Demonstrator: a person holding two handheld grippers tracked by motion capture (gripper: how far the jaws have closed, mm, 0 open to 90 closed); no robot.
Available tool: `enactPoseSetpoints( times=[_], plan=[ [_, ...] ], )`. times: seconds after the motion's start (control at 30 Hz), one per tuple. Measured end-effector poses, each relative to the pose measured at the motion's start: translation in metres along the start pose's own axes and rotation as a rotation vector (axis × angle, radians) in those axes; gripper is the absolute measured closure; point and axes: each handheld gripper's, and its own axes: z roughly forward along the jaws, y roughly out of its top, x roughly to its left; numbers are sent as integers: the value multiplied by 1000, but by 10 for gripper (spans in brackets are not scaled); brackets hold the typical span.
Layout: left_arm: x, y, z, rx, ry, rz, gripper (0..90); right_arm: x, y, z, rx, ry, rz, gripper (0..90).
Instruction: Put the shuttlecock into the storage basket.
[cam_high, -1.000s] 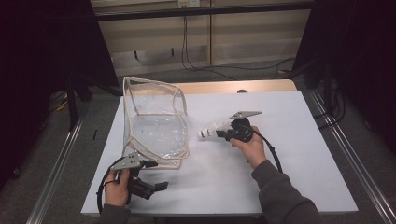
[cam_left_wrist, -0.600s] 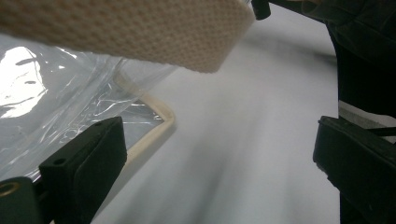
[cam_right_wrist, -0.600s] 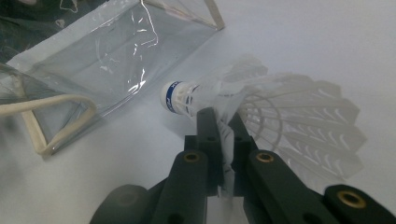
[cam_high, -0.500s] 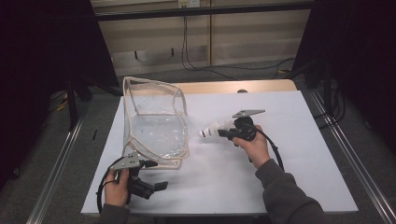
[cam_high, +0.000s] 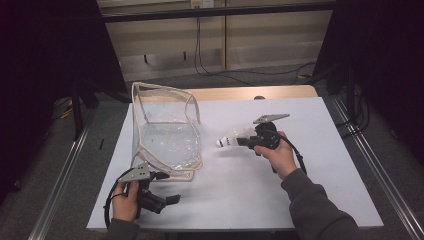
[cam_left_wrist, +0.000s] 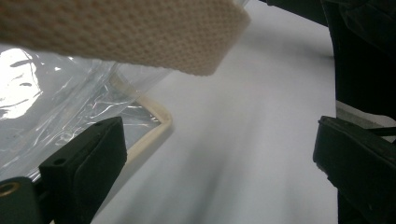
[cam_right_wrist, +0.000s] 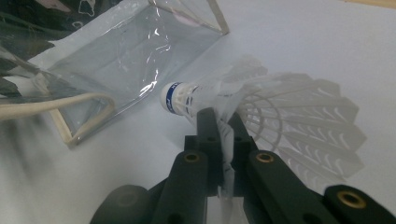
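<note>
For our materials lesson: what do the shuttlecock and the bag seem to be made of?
Shuttlecock: white feather-like skirt, probably feather or plastic; the vanes look thin and translucent. Smooth white tip with a blue band.
Bag: clear glossy plastic film, creased and reflective, with cream edging and a woven-looking strap.

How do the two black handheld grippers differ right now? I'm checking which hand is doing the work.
The right gripper has its jaws shut on the white feather shuttlecock; the left gripper has its jaws wide open with nothing between them. The right gripper is held up over the white table, beside the clear plastic bag with cream trim; the left gripper sits low at the table's near edge. Both point across the table.
</note>
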Motion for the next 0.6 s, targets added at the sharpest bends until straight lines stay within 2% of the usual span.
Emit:
enactPoseSetpoints(
  times=[0.6],
  plan=[
    [0,0,0,-2,1,-2,29,9,19,-16,-10,27,-19,889]
  ],
)
